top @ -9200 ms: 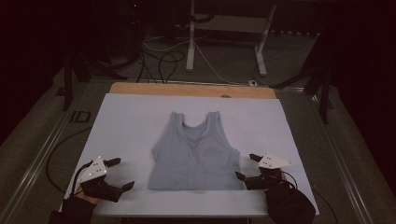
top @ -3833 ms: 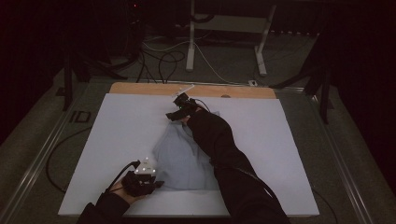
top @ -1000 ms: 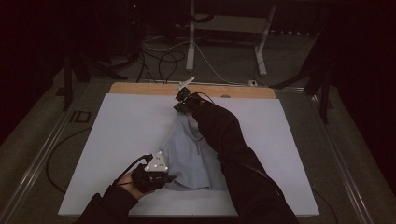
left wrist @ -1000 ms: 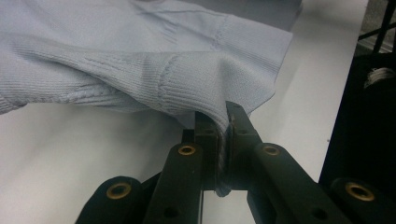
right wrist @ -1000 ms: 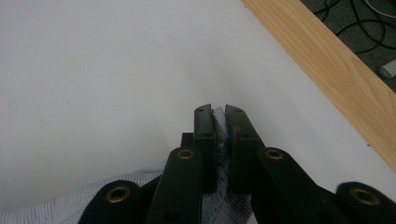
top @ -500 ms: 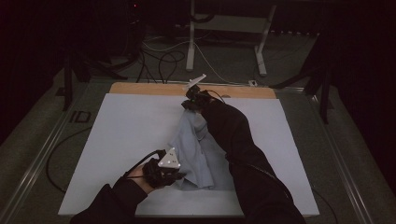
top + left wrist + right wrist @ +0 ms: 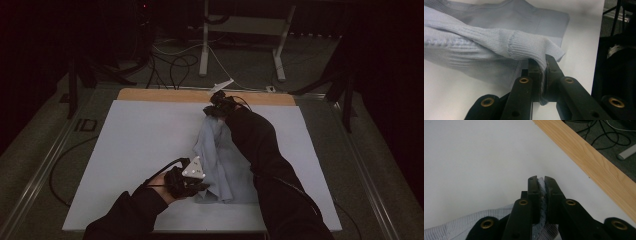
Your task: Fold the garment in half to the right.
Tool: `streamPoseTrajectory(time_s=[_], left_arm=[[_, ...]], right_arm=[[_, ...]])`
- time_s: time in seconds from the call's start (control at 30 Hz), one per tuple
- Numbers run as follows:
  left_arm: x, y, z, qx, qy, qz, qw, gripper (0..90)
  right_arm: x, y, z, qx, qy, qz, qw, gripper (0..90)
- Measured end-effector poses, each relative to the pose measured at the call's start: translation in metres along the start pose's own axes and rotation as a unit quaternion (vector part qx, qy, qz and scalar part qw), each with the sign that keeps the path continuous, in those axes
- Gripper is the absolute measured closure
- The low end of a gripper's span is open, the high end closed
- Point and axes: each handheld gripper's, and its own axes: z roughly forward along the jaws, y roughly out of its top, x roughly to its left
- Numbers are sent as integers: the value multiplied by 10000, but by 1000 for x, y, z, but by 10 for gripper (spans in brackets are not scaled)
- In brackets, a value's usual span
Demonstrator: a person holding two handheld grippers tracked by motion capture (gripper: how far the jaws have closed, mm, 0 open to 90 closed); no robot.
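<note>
Across the surface (image 7: 125, 150), the right gripper (image 7: 216, 106) reaches far, the left gripper (image 7: 192, 184) stays near; both clench the pale blue top (image 7: 222, 160).

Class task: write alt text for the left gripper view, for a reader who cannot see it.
The left gripper is shut on a ribbed hem corner of a pale blue knitted top, lifting it so the fabric folds over itself. The rest of the garment lies on the white table.

White table (image 7: 135, 150) (wooden edge (image 7: 165, 95)); floor cables (image 7: 172, 65).
</note>
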Motion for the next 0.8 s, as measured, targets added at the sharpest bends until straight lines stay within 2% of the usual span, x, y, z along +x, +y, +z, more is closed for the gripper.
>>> streamPoseTrajectory(time_s=[0.43,0.5,0.6,0.8], left_arm=[[-5,21,19,130,-112,243,9996,874],[-6,23,23,142,-131,252,9995,874],[-7,28,29,174,-160,311,9992,874],[-8,36,41,249,-207,401,9987,875]], right_arm=[[-13,-16,-13,-91,-48,118,9999,846],[-14,-20,-14,-159,-24,248,9996,846],[-17,-25,-15,-121,-41,174,9998,846],[-23,-33,-17,-92,-68,246,9996,845]])
